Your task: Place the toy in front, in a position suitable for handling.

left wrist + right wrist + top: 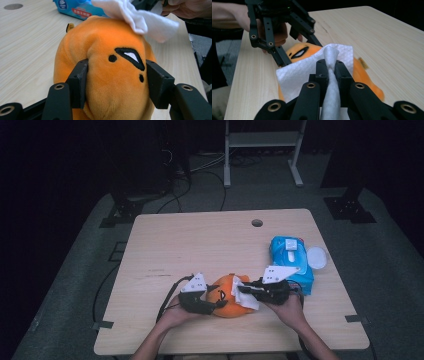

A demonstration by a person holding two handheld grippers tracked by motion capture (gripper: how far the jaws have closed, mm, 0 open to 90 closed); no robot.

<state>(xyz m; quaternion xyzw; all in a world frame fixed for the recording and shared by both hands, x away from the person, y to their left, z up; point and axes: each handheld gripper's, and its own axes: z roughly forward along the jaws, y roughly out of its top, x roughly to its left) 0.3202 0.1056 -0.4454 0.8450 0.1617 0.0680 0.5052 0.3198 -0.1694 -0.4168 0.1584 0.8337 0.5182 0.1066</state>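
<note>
An orange plush toy (pixel 227 296) with a stitched black eye lies on the wooden table (pixel 200 245) near its front edge. My left gripper (pixel 117 83) is shut on the plush toy (pixel 112 75), its two black jaws pressing into both sides of it. My right gripper (pixel 331 68) is shut on a white wipe (pixel 307 68), which drapes over the plush toy (pixel 298 53). In the high view the left gripper (pixel 217 303) meets the toy from the left, the right gripper (pixel 242 290) from the right, and the wipe (pixel 246 297) lies across the toy's right side.
A blue pack of wet wipes (pixel 291 260) lies to the right, just behind my right hand, with a round white lid (pixel 316 257) beside it. A cable hole (pixel 257 223) sits near the table's far edge. Dark floor and a white frame (pixel 262 140) lie beyond the table.
</note>
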